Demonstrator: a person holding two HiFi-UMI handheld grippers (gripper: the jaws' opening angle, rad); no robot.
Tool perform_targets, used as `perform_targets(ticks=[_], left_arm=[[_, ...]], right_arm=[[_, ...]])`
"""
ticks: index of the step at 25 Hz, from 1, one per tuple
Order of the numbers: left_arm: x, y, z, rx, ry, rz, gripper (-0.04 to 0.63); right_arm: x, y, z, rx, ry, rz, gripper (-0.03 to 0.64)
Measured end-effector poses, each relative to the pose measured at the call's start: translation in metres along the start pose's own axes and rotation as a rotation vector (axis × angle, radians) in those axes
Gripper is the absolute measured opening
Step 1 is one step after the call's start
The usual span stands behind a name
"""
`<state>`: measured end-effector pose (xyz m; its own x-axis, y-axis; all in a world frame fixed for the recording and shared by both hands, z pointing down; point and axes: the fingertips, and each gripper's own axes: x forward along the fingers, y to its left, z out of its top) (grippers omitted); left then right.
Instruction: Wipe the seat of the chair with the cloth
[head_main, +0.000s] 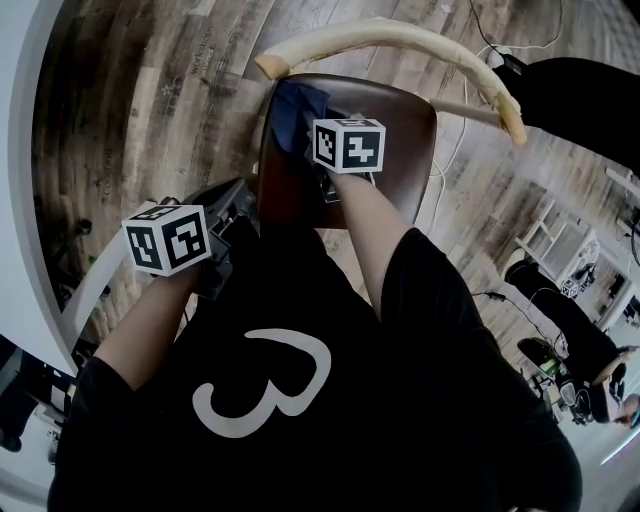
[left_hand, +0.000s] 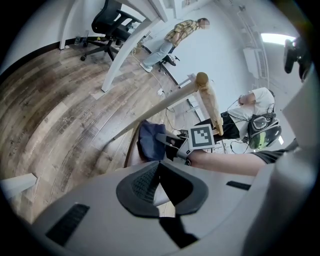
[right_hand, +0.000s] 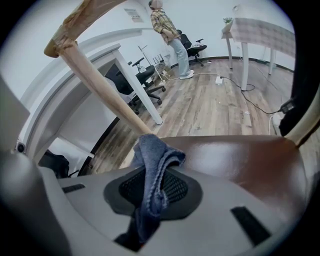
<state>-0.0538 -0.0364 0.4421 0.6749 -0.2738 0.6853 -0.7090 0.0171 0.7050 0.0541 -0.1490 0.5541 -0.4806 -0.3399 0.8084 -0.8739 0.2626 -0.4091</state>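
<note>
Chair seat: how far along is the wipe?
Done: the cloth is picked up, clamped in the right gripper. In hand: cloth sits at the seat corner by the backrest post; contact with the seat is unclear. Left: most of the brown seat lies uncovered, and no wiped patch can be told apart. The left gripper is shut, empty, off to the side.

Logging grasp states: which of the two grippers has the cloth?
The right gripper: its jaws are shut on the blue cloth, over the brown seat. The left gripper has nothing between its jaws.
</note>
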Motion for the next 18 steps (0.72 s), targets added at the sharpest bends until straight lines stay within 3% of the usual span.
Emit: perform_targets(ticks=[18], left_arm=[[0.038, -0.002, -0.009, -0.043, 0.027, 0.019, 0.012]], right_arm=[[-0.043, -0.08, -0.018, -0.028, 0.026, -0.109, 0.055]])
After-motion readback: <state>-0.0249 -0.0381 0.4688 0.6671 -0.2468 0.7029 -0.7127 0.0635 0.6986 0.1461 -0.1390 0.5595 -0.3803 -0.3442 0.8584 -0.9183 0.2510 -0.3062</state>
